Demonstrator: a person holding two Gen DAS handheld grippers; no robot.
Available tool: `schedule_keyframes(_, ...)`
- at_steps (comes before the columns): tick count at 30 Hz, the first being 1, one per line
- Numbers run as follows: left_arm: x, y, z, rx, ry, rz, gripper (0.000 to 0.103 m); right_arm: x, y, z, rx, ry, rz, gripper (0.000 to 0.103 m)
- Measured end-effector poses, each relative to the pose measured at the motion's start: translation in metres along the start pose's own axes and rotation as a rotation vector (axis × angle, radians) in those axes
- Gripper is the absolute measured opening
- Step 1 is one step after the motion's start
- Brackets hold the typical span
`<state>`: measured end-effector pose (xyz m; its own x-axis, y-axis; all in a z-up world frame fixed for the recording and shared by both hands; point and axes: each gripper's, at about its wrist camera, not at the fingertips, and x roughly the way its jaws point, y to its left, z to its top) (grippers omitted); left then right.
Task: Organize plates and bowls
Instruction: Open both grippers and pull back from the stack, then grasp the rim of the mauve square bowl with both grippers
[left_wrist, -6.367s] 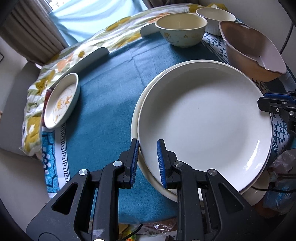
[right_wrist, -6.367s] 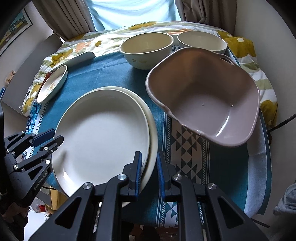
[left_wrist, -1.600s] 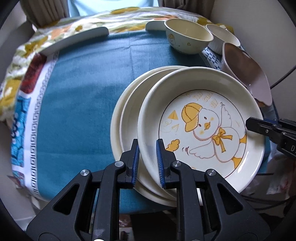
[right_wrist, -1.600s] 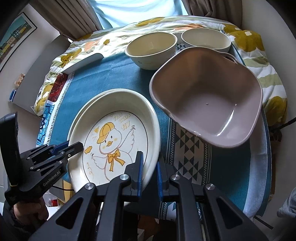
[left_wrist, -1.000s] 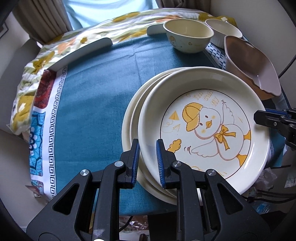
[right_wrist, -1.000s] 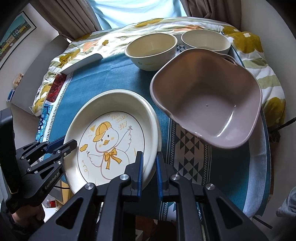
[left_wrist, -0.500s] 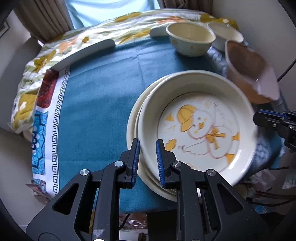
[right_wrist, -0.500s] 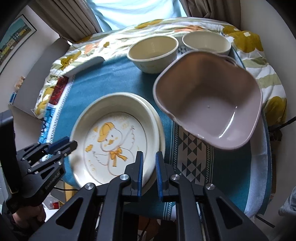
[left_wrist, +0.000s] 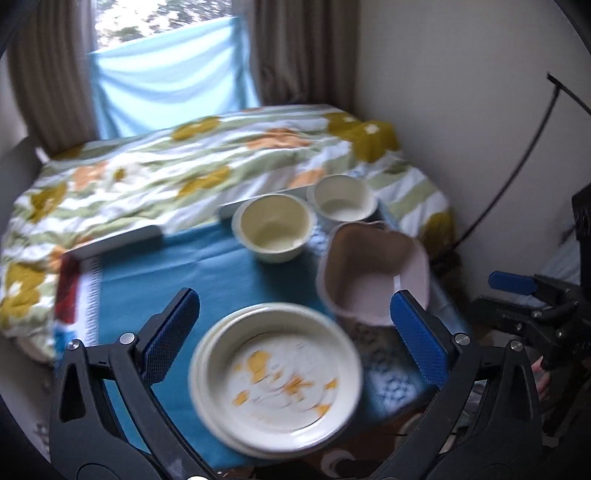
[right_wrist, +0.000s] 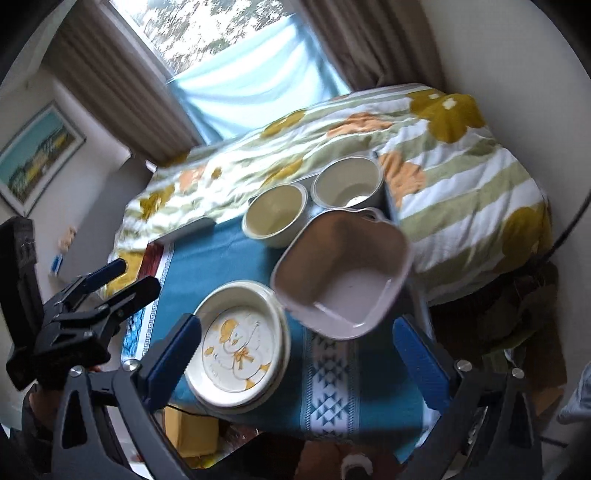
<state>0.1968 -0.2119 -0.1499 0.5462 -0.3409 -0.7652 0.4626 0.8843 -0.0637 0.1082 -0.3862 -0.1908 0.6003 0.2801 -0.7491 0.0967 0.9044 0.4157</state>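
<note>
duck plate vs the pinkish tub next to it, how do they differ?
Shape: the duck plate is round and shallow; the pinkish tub is squarish and deep.
Decoration: the plate carries a yellow duck print; the tub is plain inside.
Support: the plate tops a stack of plates; the tub sits alone, tilted, overhanging the stack's rim in the right wrist view.
Shared: both are empty, on the blue cloth, and free of either tongs.

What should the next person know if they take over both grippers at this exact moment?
Left gripper: jaws opening, nothing between them.
Right gripper: jaws opening, holding nothing.
Duck plate tops the plate stack on the blue cloth.
Pink square bowl sits beside the stack; cream bowl and white bowl stand behind it.
Done: plates stacked.
Left: the bowls remain unstacked.
</note>
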Motion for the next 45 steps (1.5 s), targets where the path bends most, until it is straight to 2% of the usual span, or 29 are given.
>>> schedule_keyframes(5,0.052,-0.011,0.016,-0.003,0.142,-0.123,0.103,0.011,-0.033,0.002,0.140,0.057,-0.011,0.103)
schedule_keyframes(8,0.085,-0.013,0.021,0.004,0.219,-0.166,0.103,0.027,-0.049,0.003,0.229,0.085,-0.082,0.103)
schedule_keyframes(12,0.127,-0.015,0.022,0.026,0.305,-0.212,0.099,0.057,-0.071,0.008,0.353,0.129,-0.068,0.103)
schedule_keyframes(15,0.153,-0.016,0.019,0.055,0.374,-0.235,0.081,0.076,-0.082,0.012,0.406,0.143,-0.088,0.100)
schedule_keyframes(19,0.180,-0.022,0.013,0.105,0.430,-0.247,0.065,0.095,-0.081,0.017,0.390,0.157,-0.111,0.077)
schedule_keyframes(20,0.184,-0.022,0.012,0.114,0.440,-0.251,0.058,0.099,-0.080,0.018,0.383,0.158,-0.128,0.067)
schedule_keyframes(21,0.187,-0.023,0.011,0.123,0.449,-0.253,0.054,0.101,-0.079,0.018,0.382,0.158,-0.139,0.063)
schedule_keyframes(22,0.191,-0.024,0.011,0.134,0.457,-0.257,0.048,0.104,-0.080,0.019,0.384,0.157,-0.147,0.055)
schedule_keyframes(23,0.193,-0.026,0.011,0.142,0.462,-0.255,0.046,0.105,-0.079,0.018,0.389,0.156,-0.153,0.046)
schedule_keyframes(24,0.195,-0.027,0.010,0.150,0.466,-0.250,0.045,0.105,-0.079,0.019,0.390,0.153,-0.169,0.043)
schedule_keyframes(26,0.196,-0.027,0.011,0.162,0.464,-0.244,0.045,0.103,-0.073,0.022,0.353,0.139,-0.208,0.039)
schedule_keyframes(28,0.194,-0.027,0.011,0.169,0.461,-0.236,0.045,0.097,-0.069,0.023,0.344,0.124,-0.247,0.039)
schedule_keyframes(32,0.190,-0.025,0.012,0.171,0.455,-0.232,0.045,0.089,-0.068,0.020,0.353,0.102,-0.240,0.039)
schedule_keyframes(37,0.190,-0.024,0.013,0.170,0.455,-0.232,0.045,0.095,-0.068,0.017,0.358,0.124,-0.225,0.038)
schedule_keyframes(38,0.191,-0.024,0.012,0.172,0.457,-0.231,0.045,0.099,-0.069,0.015,0.360,0.131,-0.222,0.036)
schedule_keyframes(39,0.194,-0.024,0.012,0.173,0.459,-0.230,0.043,0.102,-0.068,0.015,0.357,0.137,-0.220,0.035)
schedule_keyframes(41,0.198,-0.024,0.009,0.176,0.468,-0.223,0.025,0.109,-0.068,0.015,0.349,0.147,-0.218,0.028)
schedule_keyframes(43,0.201,-0.023,0.006,0.174,0.474,-0.219,0.016,0.116,-0.070,0.014,0.354,0.158,-0.211,0.022)
schedule_keyframes(44,0.201,-0.023,0.006,0.174,0.471,-0.212,0.013,0.119,-0.072,0.014,0.350,0.158,-0.225,0.015)
schedule_keyframes(45,0.201,-0.022,0.006,0.172,0.467,-0.208,0.013,0.119,-0.072,0.014,0.345,0.158,-0.237,0.013)
